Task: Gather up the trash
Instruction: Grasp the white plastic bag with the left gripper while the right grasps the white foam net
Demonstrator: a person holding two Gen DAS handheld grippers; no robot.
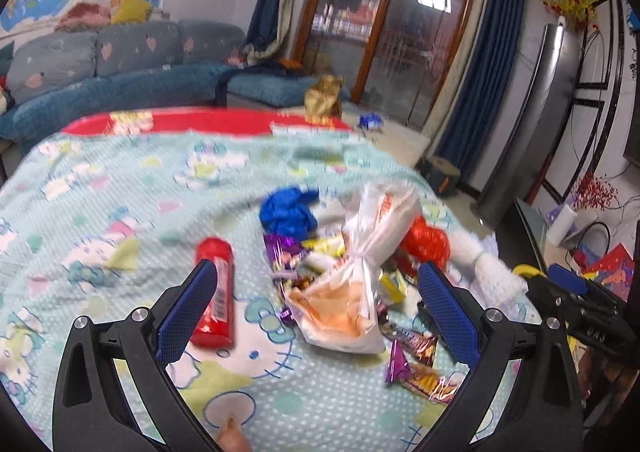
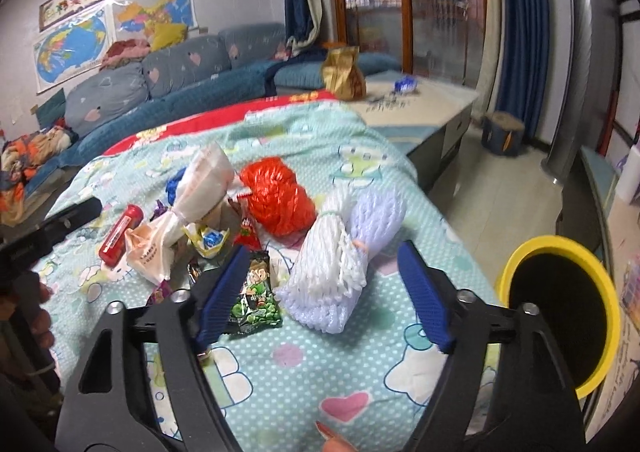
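Trash lies heaped on a table under a light-blue cartoon cloth (image 1: 120,188). In the left wrist view my left gripper (image 1: 318,272) stands open over a knotted white plastic bag (image 1: 348,292). A red tube (image 1: 216,292) lies by its left finger, with a blue crumpled bag (image 1: 288,212) behind and candy wrappers (image 1: 416,364) in front. In the right wrist view my right gripper (image 2: 322,252) is open, its pads clear of the white foam net (image 2: 332,272) lying between its fingers. A green snack packet (image 2: 258,300) lies by its left finger and an orange-red net (image 2: 280,200) sits behind.
A yellow-rimmed bin (image 2: 548,242) stands just off the table's right edge, beside my right gripper. A gold bag (image 2: 344,68) sits at the table's far end. A blue sofa (image 2: 180,92) runs along the back left. Tiled floor (image 2: 500,188) lies to the right.
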